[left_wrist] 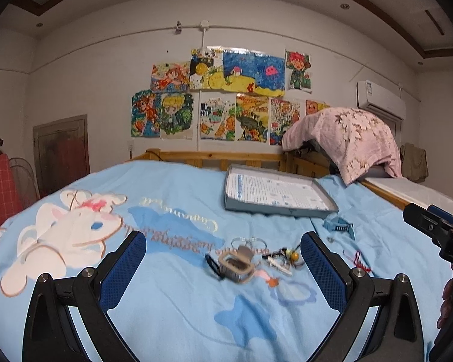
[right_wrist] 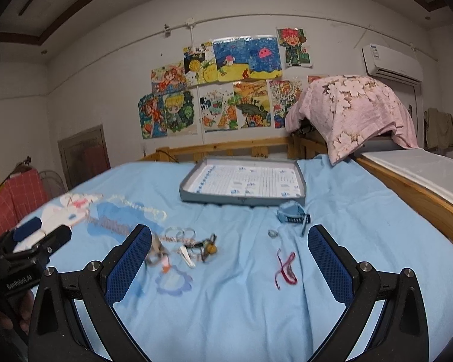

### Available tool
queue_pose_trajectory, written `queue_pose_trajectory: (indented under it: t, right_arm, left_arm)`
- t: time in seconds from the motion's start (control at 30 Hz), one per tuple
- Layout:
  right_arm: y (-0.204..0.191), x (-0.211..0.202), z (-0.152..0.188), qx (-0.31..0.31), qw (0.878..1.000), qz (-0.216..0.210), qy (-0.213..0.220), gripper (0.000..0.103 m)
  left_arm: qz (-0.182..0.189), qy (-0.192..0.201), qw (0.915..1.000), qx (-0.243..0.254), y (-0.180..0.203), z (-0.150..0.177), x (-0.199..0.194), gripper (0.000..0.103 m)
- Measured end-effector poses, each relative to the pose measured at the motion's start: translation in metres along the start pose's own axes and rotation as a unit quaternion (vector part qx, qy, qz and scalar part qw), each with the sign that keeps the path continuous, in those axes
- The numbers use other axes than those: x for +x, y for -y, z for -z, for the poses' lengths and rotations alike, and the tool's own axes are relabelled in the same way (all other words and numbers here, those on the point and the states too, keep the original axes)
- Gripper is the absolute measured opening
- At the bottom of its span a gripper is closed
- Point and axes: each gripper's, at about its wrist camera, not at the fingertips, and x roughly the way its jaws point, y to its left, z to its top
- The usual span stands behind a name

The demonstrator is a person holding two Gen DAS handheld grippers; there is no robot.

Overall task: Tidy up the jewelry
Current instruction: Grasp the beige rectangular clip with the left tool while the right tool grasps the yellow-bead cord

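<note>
Presently both tongs hang over the bed (right_wrist: 226, 316), spread wide and holding nothing: the left tongs (left_wrist: 223, 259) and the right tongs (right_wrist: 229, 253) each show bare blue pads with only sheet between them.

Landmark for all positions: the grey tray (right_wrist: 241, 200), lying flat on the sheet toward the far rail, its lined floor carrying no jewelry.

On the near side of the tray, leftward, lies a tangled cluster (left_wrist: 256, 259): a square buckle-like piece, clear rings (left_wrist: 250, 242), a charm with a yellow bead (left_wrist: 293, 255) and a white clip. These touch or overlap; individual pieces are blurred. Near side of the tray, rightward, lies a red cord bracelet (right_wrist: 285, 267), well apart from the cluster. Between it and the tray sits a small ring (right_wrist: 273, 233). Just beside the tray's near right corner rests a blue hair claw (right_wrist: 291, 212).

Risks, as judged: closing on the cluster could lift several linked pieces at once or drag them across the sheet. The soft, wrinkled sheet may let the thin cord and the ring sink, so the pads pinch fabric instead. The hair claw stands in the path from the ring to the tray and could be knocked.

Beyond the tray: a wooden bed rail (right_wrist: 241, 146), a pink floral blanket (right_wrist: 356, 111) draped to the right, and drawings (right_wrist: 226, 84) on the wall.
</note>
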Motion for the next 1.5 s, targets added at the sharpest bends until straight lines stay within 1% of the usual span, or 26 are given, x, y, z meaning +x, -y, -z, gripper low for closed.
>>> queue_pose_trajectory:
  t: [0.1,0.17,0.27,0.33,0.4,0.47,0.6,0.67,0.73,0.8,0.87,0.93,1.07,1.13,1.17,1.23,1.33,1.37,1.4,1.43,1.47,1.5]
  right_arm:
    - [-0.007,0.004,-0.013,0.001,1.0,-0.004,0.013,0.102]
    - [-0.01,0.01,-0.024,0.011,1.0,-0.015,0.014,0.102]
    - [-0.012,0.018,-0.039,0.01,1.0,-0.024,0.016,0.102]
    - [-0.012,0.028,-0.052,0.006,1.0,-0.027,0.005,0.102]
    - [-0.009,0.037,-0.067,0.01,0.999,-0.033,-0.009,0.102]
    - [-0.005,0.048,-0.08,0.008,0.999,-0.031,-0.027,0.102]
    - [0.001,0.076,-0.1,0.002,0.998,-0.009,-0.067,0.102]
    - [0.003,0.088,-0.104,0.003,0.997,-0.005,-0.082,0.102]
    - [0.005,0.107,-0.101,0.002,0.995,-0.007,-0.103,0.102]
    - [0.01,0.121,-0.096,0.008,0.994,-0.014,-0.112,0.102]
    - [0.014,0.132,-0.085,0.012,0.993,-0.018,-0.117,0.102]
    - [0.017,0.141,-0.069,0.006,0.992,-0.026,-0.12,0.102]
    - [0.015,0.166,-0.039,-0.03,0.99,-0.045,-0.132,0.102]
    - [0.011,0.179,-0.026,-0.039,0.988,-0.055,-0.141,0.102]
    - [0.008,0.186,-0.018,-0.043,0.987,-0.062,-0.145,0.102]
    - [0.002,0.192,-0.006,-0.049,0.985,-0.074,-0.146,0.102]
    - [-0.008,0.197,0.012,-0.066,0.981,-0.091,-0.157,0.1]
    - [-0.009,0.197,0.015,-0.068,0.98,-0.093,-0.16,0.096]
    - [-0.01,0.198,0.019,-0.071,0.979,-0.096,-0.168,0.089]
    - [-0.009,0.2,0.022,-0.069,0.977,-0.1,-0.176,0.079]
    - [-0.007,0.201,0.023,-0.066,0.976,-0.101,-0.182,0.073]
    - [-0.006,0.203,0.024,-0.064,0.975,-0.102,-0.189,0.068]
  left_arm:
    - [0.003,0.008,1.0,0.002,0.0,-0.013,0.005,0.103]
    - [0.005,0.011,0.9999,0.0,-0.002,-0.022,0.01,0.103]
    - [0.013,0.008,0.9999,-0.005,-0.006,-0.035,0.019,0.103]
    - [0.018,0.006,0.9998,-0.005,-0.011,-0.046,0.027,0.103]
    - [0.018,-0.003,0.9998,-0.007,-0.016,-0.058,0.037,0.103]
    - [0.018,-0.016,0.9996,-0.016,-0.023,-0.069,0.048,0.103]
    - [0.015,-0.042,0.9985,-0.032,-0.036,-0.085,0.072,0.103]
    - [0.015,-0.056,0.9982,-0.019,-0.036,-0.087,0.086,0.103]
    - [0.02,-0.061,0.9979,0.004,-0.032,-0.085,0.1,0.103]
    - [0.027,-0.061,0.9973,0.029,-0.027,-0.076,0.116,0.103]
    - [0.032,-0.067,0.9963,0.043,-0.026,-0.065,0.129,0.103]
    - [0.036,-0.068,0.996,0.044,-0.027,-0.048,0.139,0.103]
    - [0.053,-0.077,0.995,0.035,-0.03,-0.014,0.153,0.103]
    - [0.065,-0.075,0.9939,0.047,-0.026,0.0,0.156,0.103]
    - [0.075,-0.074,0.9928,0.057,-0.022,0.004,0.157,0.103]
    - [0.091,-0.086,0.9889,0.08,-0.013,0.011,0.162,0.103]
    - [0.115,-0.118,0.981,0.102,-0.002,0.017,0.175,0.103]
    - [0.124,-0.129,0.9779,0.108,0.002,0.02,0.179,0.103]
    - [0.133,-0.142,0.9744,0.113,0.005,0.022,0.185,0.103]
    - [0.14,-0.149,0.9724,0.112,0.006,0.025,0.188,0.103]
    - [0.148,-0.158,0.9701,0.11,0.007,0.027,0.192,0.103]
    - [0.151,-0.167,0.9684,0.107,0.007,0.028,0.195,0.1]
